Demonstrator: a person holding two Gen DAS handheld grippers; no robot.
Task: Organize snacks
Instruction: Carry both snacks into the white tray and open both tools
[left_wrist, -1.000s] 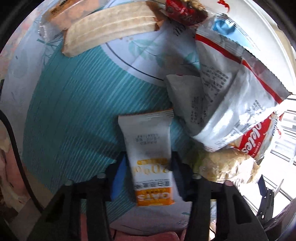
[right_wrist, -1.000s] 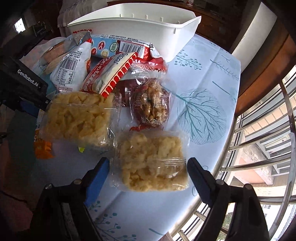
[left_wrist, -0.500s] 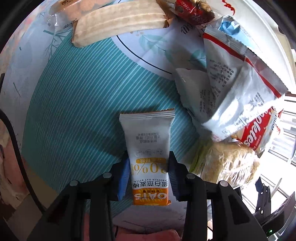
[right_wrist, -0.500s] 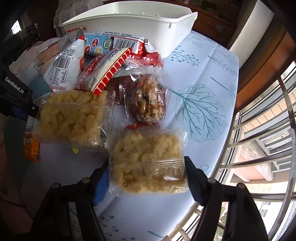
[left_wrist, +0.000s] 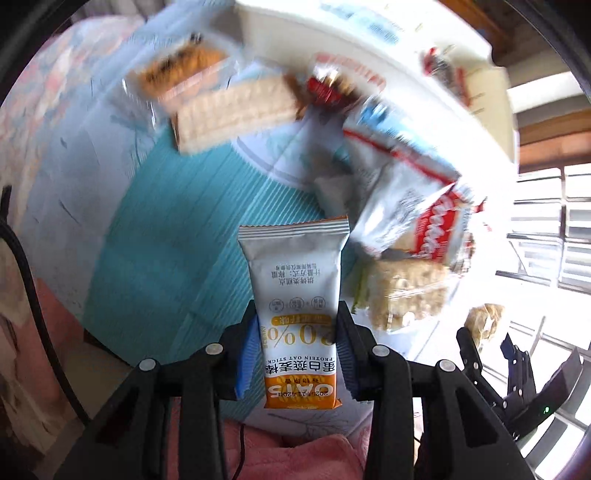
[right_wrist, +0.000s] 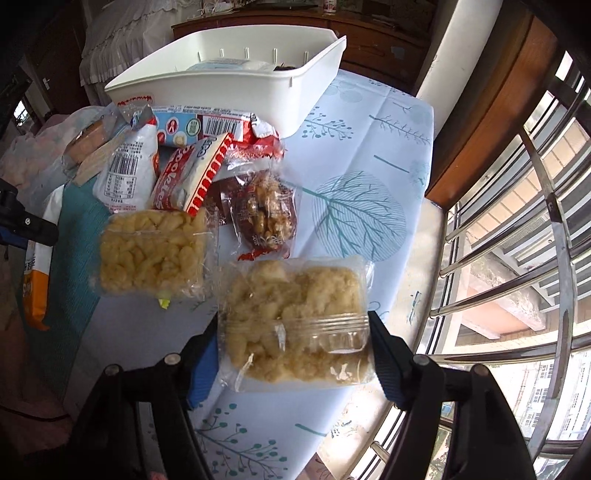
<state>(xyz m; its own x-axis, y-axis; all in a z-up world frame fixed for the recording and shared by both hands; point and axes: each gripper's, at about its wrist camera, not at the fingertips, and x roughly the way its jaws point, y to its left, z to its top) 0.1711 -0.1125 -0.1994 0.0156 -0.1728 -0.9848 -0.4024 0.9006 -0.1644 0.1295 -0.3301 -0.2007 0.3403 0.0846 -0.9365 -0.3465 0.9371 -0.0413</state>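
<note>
My left gripper (left_wrist: 297, 326) is shut on a white and orange oat stick packet (left_wrist: 295, 291), which hangs above the teal-striped tablecloth (left_wrist: 166, 240). The same packet (right_wrist: 35, 284) shows at the left edge of the right wrist view. My right gripper (right_wrist: 291, 332) is shut on a clear packet of pale puffed snack (right_wrist: 295, 295), with both pads pressed on its sides just above the table. A white plastic basket (right_wrist: 258, 88) stands at the far side of the table, with a packet or two inside. In the left wrist view it is a blur at the top.
A heap of snacks lies before the basket: a second puffed snack packet (right_wrist: 155, 254), a red nut brittle packet (right_wrist: 266, 218), a red and white cookie pack (right_wrist: 192, 173), a white barcode bag (right_wrist: 125, 173) and wafers (left_wrist: 236, 114). A metal window railing (right_wrist: 517, 258) runs along the table's right edge.
My left gripper has risen with the oat stick, so the table looks farther off. My right jaws closed onto the puffed snack packet and lifted it slightly.
</note>
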